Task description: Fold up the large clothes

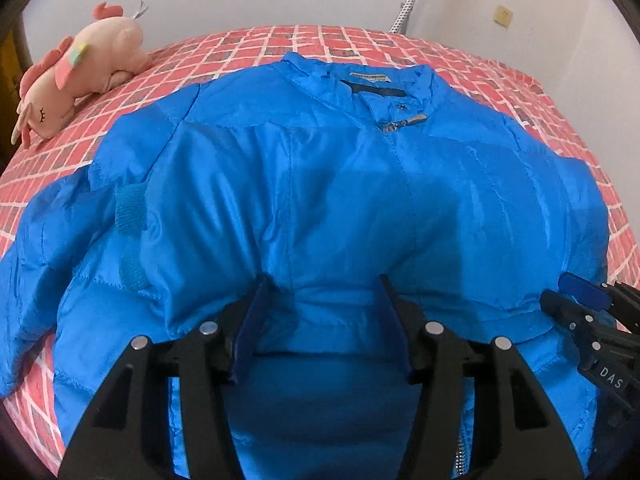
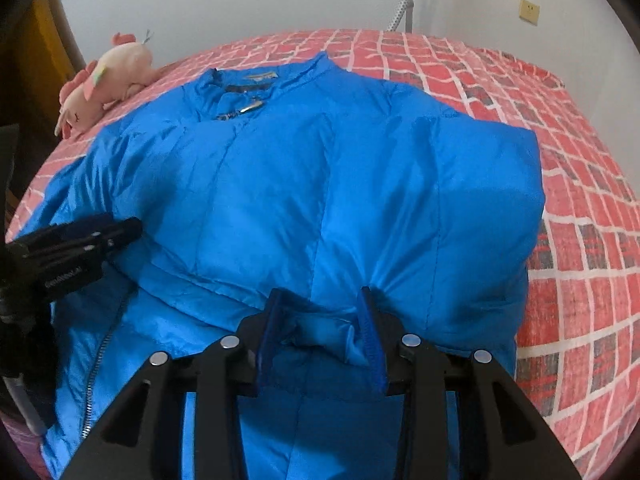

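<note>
A bright blue puffer jacket (image 1: 320,184) lies front-up on the bed, collar and zipper pull at the far side; it also shows in the right wrist view (image 2: 320,200). Its bottom hem is folded up over the body. My left gripper (image 1: 324,280) is at the folded hem; its fingers stand apart with fabric bulging between them, so its hold is unclear. It also appears in the right wrist view (image 2: 120,232). My right gripper (image 2: 320,296) pinches a bunch of the hem between its blue pads. It appears at the right edge of the left wrist view (image 1: 576,292).
The bed has a red brick-pattern sheet (image 1: 560,128) (image 2: 580,240). A pink plush toy (image 1: 80,76) (image 2: 108,84) lies at the far left. A white wall with a socket (image 2: 529,11) and a hose (image 1: 408,4) stands behind.
</note>
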The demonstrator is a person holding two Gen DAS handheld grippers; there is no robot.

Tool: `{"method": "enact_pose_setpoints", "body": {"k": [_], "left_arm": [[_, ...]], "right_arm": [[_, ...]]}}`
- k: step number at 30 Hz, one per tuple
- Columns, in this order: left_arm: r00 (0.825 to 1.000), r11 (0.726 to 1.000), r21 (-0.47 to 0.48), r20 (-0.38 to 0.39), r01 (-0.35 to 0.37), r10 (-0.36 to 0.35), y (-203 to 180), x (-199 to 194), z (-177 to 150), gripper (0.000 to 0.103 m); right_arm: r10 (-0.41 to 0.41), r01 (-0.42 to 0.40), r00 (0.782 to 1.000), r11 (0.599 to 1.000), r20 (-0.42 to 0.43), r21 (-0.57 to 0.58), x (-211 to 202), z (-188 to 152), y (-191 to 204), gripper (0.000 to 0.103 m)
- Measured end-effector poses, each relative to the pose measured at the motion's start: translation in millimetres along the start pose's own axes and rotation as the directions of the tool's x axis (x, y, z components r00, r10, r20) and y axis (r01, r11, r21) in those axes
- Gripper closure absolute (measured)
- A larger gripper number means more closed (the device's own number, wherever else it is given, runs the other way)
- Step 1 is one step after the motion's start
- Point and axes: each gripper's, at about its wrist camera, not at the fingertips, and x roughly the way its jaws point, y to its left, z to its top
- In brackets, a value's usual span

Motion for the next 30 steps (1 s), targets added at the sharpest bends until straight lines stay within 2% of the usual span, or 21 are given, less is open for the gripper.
{"method": "enact_pose_setpoints", "body": {"k": [3,5,6,7,9,13,17,21,23,25,28,30], "left_arm": [[1.000,1.000,-0.013,0.009,0.026,-0.026,1,-15,7,0.050],[0.997,0.999,-0.012,0.072,0.040,-0.039,4,-30,15,0.048],[0.994,1.000,-0.006,0.108,0.029,-0.029,3,-39,23,0.046],[0.992,1.000,-0.002,0.125,0.018,-0.017,2,-43,28,0.043],[0.993,1.000,-0.001,0.114,-0.001,0.001,-1,-39,45,0.043],[0.998,1.000,-0.019,0.065,-0.010,0.011,-5,-10,68,0.043],[1.000,0.999,-0.044,-0.003,0.011,-0.011,-1,26,68,0.042],[0.999,0.998,-0.038,0.010,0.046,-0.045,5,38,64,0.040],[0.999,0.999,-0.037,0.017,0.039,-0.039,4,39,63,0.040],[0.999,0.999,-0.045,0.027,0.025,-0.024,2,36,61,0.041],[0.998,0.997,-0.063,0.053,0.039,-0.036,-1,13,54,0.042],[0.995,0.999,-0.017,0.093,0.036,-0.034,-13,-8,44,0.041]], "right_arm": [[0.064,-0.065,0.998,0.997,0.017,0.038,-19,9,-9,0.065],[0.022,-0.023,0.995,1.000,0.100,0.006,-42,22,-9,0.064],[-0.029,0.029,0.990,1.000,0.135,-0.001,-52,32,-10,0.061],[-0.041,0.040,0.989,0.999,0.144,0.005,-55,42,-13,0.055],[-0.015,0.011,0.989,1.000,0.145,0.026,-50,62,-19,0.055],[-0.079,0.076,0.988,0.997,0.131,0.029,-19,85,-23,0.055],[-0.044,0.039,0.996,0.997,0.075,0.063,16,83,-33,0.055],[-0.051,0.046,0.995,0.997,0.080,0.061,40,72,-36,0.057],[-0.065,0.061,0.995,0.997,0.079,0.055,39,71,-33,0.057],[-0.049,0.042,0.994,0.996,0.094,0.073,33,69,-35,0.057],[0.009,-0.014,0.989,0.999,0.147,0.037,4,63,-27,0.056],[0.005,-0.006,0.985,1.000,0.171,0.004,-14,57,-17,0.056]]}}
